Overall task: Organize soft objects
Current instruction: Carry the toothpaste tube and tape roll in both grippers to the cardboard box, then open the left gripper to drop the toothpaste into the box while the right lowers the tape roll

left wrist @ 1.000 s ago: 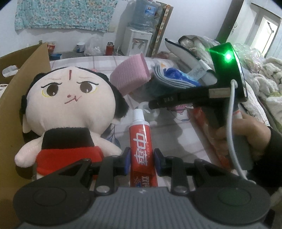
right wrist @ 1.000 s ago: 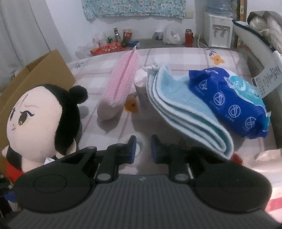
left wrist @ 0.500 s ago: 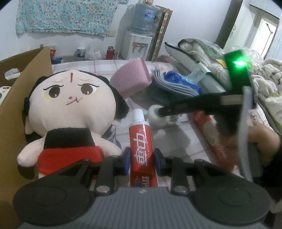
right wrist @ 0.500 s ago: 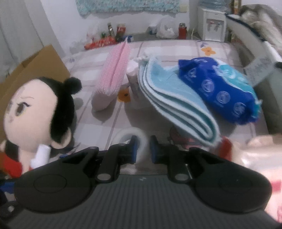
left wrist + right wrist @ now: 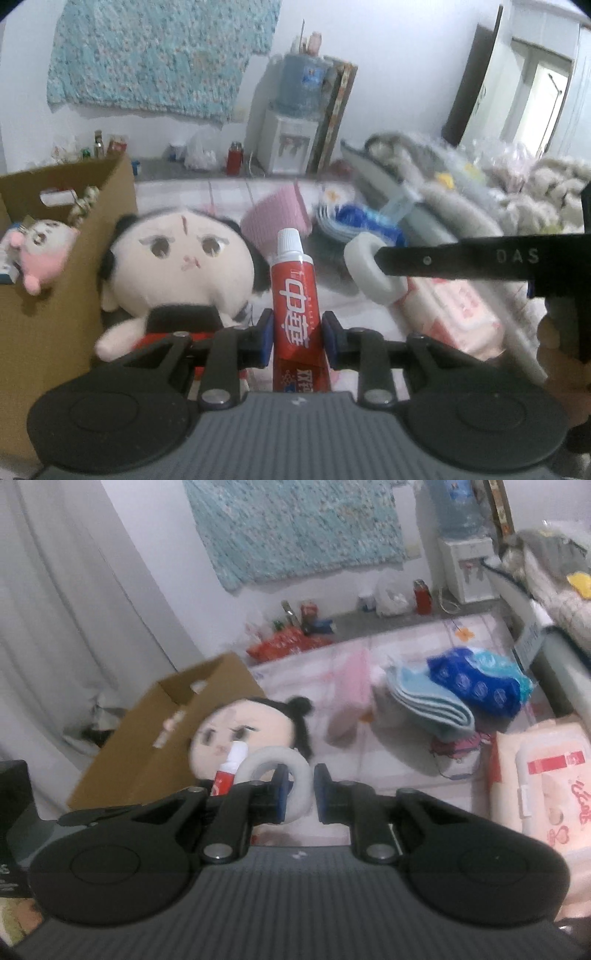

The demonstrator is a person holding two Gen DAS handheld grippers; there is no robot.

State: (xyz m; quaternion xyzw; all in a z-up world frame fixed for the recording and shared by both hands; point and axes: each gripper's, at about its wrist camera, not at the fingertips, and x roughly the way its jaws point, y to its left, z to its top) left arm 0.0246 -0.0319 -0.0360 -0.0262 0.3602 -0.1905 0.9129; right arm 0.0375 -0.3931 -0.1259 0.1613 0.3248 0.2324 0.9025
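My left gripper is shut on a red toothpaste tube with a white cap, held upright above the bed. My right gripper is shut on a white tape roll, lifted off the surface; the roll also shows in the left wrist view at the tip of the right gripper's fingers. A big-headed plush doll leans against a cardboard box; it also shows in the right wrist view.
A small pink plush sits inside the box. A pink sponge, folded blue towels, a blue wipes pack and a pink tissue pack lie on the bed. Bedding is piled at right.
Both grippers have risen. The right gripper closed on the white tape roll and lifted it off the bed. The left gripper keeps its hold on the toothpaste tube.
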